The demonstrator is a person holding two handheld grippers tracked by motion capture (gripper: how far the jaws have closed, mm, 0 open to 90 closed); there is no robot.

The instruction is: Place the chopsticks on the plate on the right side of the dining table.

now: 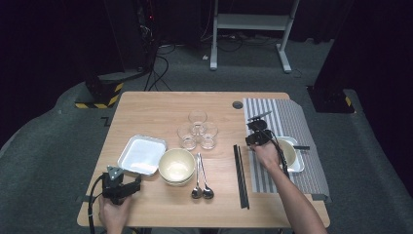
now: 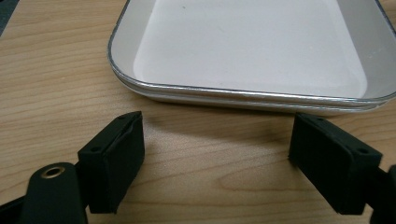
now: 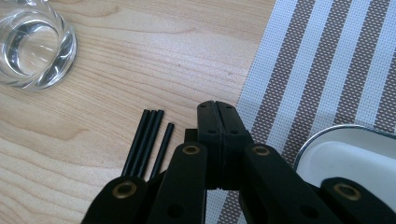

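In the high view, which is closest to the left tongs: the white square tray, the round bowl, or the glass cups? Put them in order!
From the left tongs:
1. White square tray, just beyond them.
2. Round bowl, to their right.
3. Glass cups, farther back, mid-table.

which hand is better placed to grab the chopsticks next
Right. The right gripper, jaws shut and empty, hangs just beside the chopsticks at the placemat edge. The left gripper is open at the white tray, far across the table.
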